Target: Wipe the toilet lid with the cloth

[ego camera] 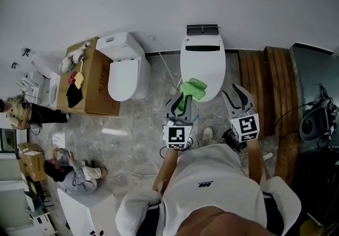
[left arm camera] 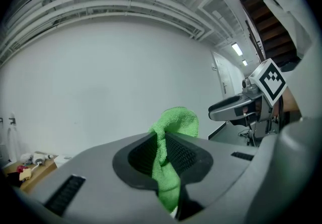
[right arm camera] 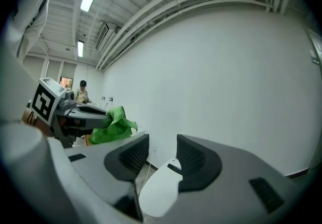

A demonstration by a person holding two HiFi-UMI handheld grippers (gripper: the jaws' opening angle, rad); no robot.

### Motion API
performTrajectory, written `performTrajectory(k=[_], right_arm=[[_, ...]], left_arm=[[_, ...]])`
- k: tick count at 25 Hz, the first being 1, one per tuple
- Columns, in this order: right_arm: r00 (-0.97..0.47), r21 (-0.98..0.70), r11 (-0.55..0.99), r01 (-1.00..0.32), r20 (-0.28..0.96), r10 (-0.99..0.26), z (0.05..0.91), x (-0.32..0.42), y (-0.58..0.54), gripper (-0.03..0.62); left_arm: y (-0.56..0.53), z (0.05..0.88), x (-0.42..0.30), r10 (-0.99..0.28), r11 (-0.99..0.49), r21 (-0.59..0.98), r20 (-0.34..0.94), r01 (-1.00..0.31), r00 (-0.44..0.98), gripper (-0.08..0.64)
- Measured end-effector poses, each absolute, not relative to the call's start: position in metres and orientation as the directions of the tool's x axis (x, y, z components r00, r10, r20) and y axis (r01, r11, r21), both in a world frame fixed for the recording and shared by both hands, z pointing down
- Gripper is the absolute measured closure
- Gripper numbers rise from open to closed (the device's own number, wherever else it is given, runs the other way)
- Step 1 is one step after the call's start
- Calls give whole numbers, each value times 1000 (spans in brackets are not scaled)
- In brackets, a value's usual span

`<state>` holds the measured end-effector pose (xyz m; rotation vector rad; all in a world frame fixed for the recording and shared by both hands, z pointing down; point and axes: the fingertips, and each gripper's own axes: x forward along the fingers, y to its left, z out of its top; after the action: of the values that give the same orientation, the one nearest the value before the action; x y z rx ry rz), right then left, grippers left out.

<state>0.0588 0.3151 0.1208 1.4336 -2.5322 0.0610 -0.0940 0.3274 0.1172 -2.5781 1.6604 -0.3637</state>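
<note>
**poster1:** ok so your left gripper point(ego camera: 180, 106) is clamping down on the green cloth point(ego camera: 192, 90). In the left gripper view the jaws are squeezing together on it, with the cloth bunching out above them and hanging down below. From the head view you're holding it over the front left edge of the toilet lid point(ego camera: 203, 60), which is lying closed. I can't tell if the cloth is actually touching the lid though.

**poster2:** agreed. And your right gripper point(ego camera: 241, 99) is carrying nothing. Its jaws are standing apart, and in the right gripper view a bit of the white lid is showing through the gap, lower down. You're hovering that one just beside the lid's front right edge, near the left gripper but not touching it.

**poster1:** also, a second white toilet point(ego camera: 126, 73) is sitting on the grey marbled floor point(ego camera: 143, 123) off to the left, well apart from yours. It's standing right beside a cardboard box point(ego camera: 98, 84).
</note>
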Motion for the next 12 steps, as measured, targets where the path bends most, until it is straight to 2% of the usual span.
performTrajectory(k=[12], right_arm=[[-512,32,532,-846,233,-827,135,76,276,410]], left_arm=[[291,123,-74,-903,-421,-179,178,-889,392,492]])
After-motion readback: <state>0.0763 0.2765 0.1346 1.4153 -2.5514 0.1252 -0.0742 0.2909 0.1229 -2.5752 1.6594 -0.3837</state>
